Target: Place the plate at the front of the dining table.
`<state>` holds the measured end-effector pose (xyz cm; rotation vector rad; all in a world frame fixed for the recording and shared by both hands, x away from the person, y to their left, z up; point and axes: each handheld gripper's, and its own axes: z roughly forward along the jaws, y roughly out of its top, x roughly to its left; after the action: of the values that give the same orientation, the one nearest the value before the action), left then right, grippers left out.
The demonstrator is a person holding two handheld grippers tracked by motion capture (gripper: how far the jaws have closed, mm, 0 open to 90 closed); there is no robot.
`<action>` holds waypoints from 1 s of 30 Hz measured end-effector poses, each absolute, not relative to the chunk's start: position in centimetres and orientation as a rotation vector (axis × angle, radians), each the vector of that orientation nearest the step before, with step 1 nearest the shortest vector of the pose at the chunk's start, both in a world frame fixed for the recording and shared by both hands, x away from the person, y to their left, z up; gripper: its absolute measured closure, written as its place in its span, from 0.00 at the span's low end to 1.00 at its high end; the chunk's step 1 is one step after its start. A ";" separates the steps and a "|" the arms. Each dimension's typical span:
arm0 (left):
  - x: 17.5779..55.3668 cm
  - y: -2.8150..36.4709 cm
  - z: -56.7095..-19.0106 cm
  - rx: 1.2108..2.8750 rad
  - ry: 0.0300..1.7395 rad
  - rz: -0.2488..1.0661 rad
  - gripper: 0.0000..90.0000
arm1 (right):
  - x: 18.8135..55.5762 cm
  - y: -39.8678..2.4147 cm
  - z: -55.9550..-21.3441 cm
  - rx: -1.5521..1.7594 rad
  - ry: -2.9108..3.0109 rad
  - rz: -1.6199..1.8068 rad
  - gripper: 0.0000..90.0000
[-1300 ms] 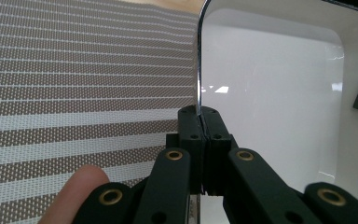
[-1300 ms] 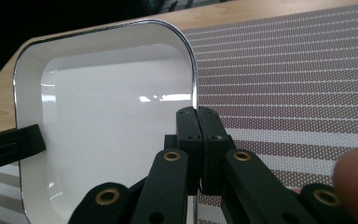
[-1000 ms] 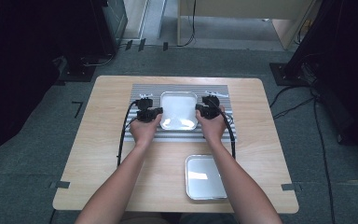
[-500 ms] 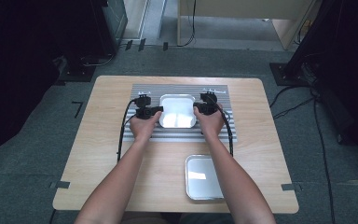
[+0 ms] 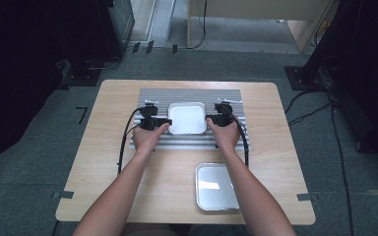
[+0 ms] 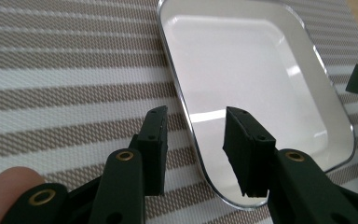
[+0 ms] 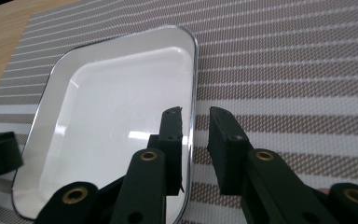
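1. No text, label, brand, number or sign can be read on any surface in the high view or in the 2 gripper views.
2. The tray (image 5: pixel 187 118) on the striped mat (image 5: pixel 226 96) carries no marking on its rim or floor.
3. The second tray (image 5: pixel 216 187) and the wooden table (image 5: pixel 108 147) are likewise unmarked.
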<state>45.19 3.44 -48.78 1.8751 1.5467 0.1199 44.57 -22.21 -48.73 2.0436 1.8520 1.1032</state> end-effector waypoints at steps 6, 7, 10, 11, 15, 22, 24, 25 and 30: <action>45.4 2.2 -48.9 1.944 1.566 0.190 0.85 | 44.4 -21.5 -49.2 2.048 1.876 1.044 0.97; 45.8 2.0 -49.0 1.947 1.562 0.174 0.86 | 44.6 -21.6 -49.3 2.062 1.856 1.023 0.99; 46.1 1.8 -49.0 1.935 1.565 0.185 0.86 | 44.8 -21.9 -49.4 2.088 1.826 1.049 0.99; 46.2 1.9 -49.0 1.914 1.573 0.182 0.86 | 45.0 -22.0 -49.4 2.098 1.817 1.052 0.99; 47.2 2.0 -49.3 1.899 1.599 0.179 0.85 | 45.7 -21.6 -49.2 2.080 1.825 1.048 0.99; 47.5 1.7 -48.9 1.895 1.580 0.182 0.83 | 46.2 -21.9 -49.5 2.085 1.807 1.050 0.99; 47.5 1.7 -49.0 1.900 1.574 0.187 0.81 | 46.2 -22.0 -49.6 2.096 1.804 1.073 0.99; 47.5 1.7 -49.0 1.905 1.566 0.184 0.78 | 46.1 -22.0 -49.6 2.099 1.807 1.073 0.98; 46.9 2.2 -48.5 1.835 1.540 0.235 0.57 | 45.8 -22.0 -49.1 2.008 1.790 1.130 0.72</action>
<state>46.93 2.18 -48.54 1.8348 1.5397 0.2348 45.84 -21.98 -49.10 2.0084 1.7901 1.1299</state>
